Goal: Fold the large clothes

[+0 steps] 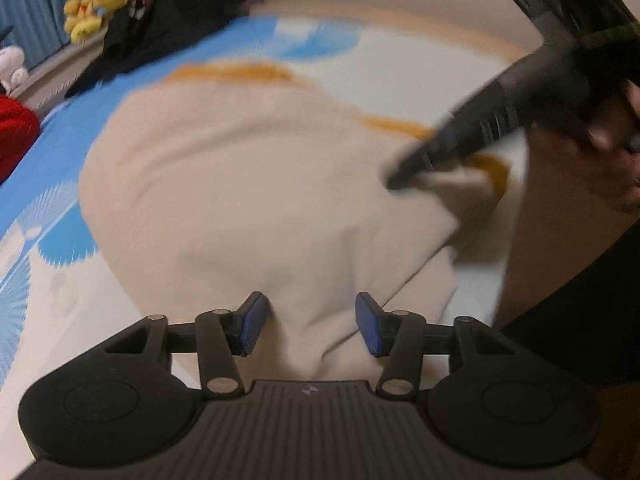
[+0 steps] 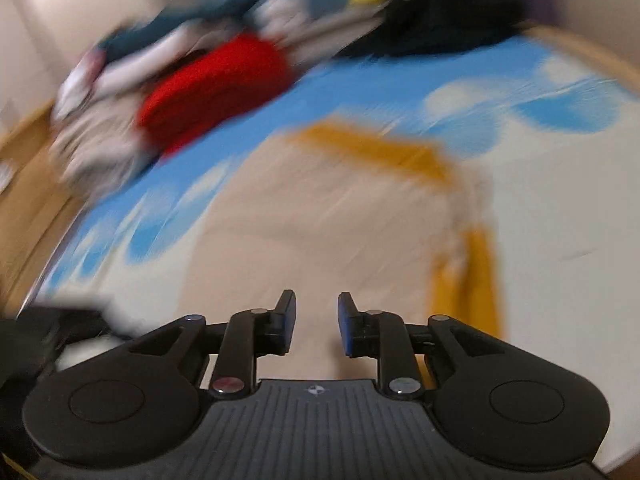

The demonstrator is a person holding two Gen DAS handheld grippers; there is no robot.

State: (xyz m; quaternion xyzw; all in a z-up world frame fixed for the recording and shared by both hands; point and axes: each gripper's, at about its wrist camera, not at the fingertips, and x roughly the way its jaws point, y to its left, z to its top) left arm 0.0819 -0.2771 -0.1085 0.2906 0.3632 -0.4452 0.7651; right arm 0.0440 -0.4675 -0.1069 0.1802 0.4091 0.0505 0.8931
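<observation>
A large beige garment (image 1: 240, 184) with mustard-yellow trim (image 1: 240, 70) lies on a bed with a blue-and-white sheet (image 1: 52, 152). My left gripper (image 1: 308, 322) is open just above the garment's near edge, with a ridge of cloth rising between its blue pads (image 1: 252, 322). The right gripper shows in the left wrist view (image 1: 394, 182) at the garment's right side, its tips on a lifted fold; its state there is blurred. In the right wrist view the right gripper (image 2: 316, 322) is open over the beige cloth (image 2: 320, 216), with yellow trim (image 2: 476, 276) to its right.
A red cloth (image 2: 216, 88), white items and yellow plush toys (image 1: 94, 10) lie along the bed's far side, next to a black garment (image 1: 160, 28). The person's arm (image 1: 580, 200) is at the right. A wooden floor (image 2: 24, 184) lies beside the bed.
</observation>
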